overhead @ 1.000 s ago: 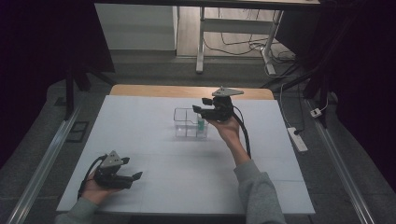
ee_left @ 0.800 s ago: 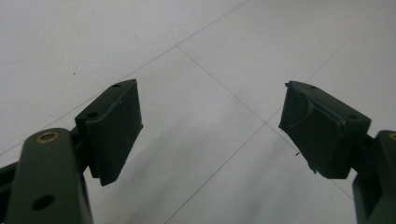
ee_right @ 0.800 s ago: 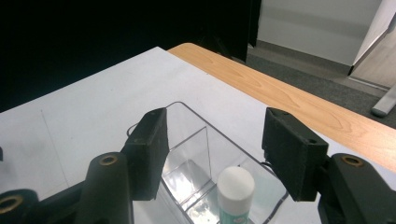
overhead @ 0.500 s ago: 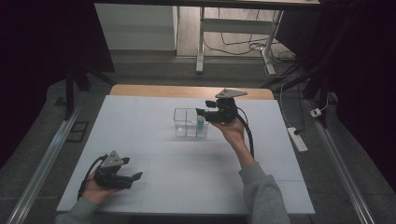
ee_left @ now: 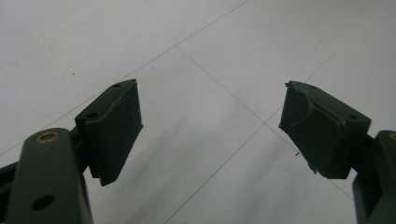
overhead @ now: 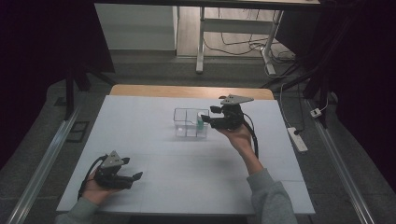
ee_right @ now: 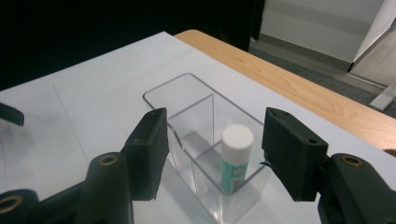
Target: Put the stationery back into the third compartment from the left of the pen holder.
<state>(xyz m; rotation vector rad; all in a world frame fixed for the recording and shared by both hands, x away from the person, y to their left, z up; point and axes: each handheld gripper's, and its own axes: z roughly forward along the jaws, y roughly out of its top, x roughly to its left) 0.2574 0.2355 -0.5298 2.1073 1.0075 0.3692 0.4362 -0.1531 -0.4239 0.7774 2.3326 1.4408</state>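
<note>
A lab-like room: white-covered table (overhead: 187,186), floor cables (overhead: 243,44), power strip (overhead: 297,139).

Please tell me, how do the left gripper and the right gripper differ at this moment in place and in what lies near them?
The left gripper lies low at the near left of the white table, while the right gripper is held up farther back. Bare table shows between the left gripper's jaws; the right gripper faces a clear divided box with a small white-capped bottle standing in it, not touching it. Both are open and hold nothing.
</note>
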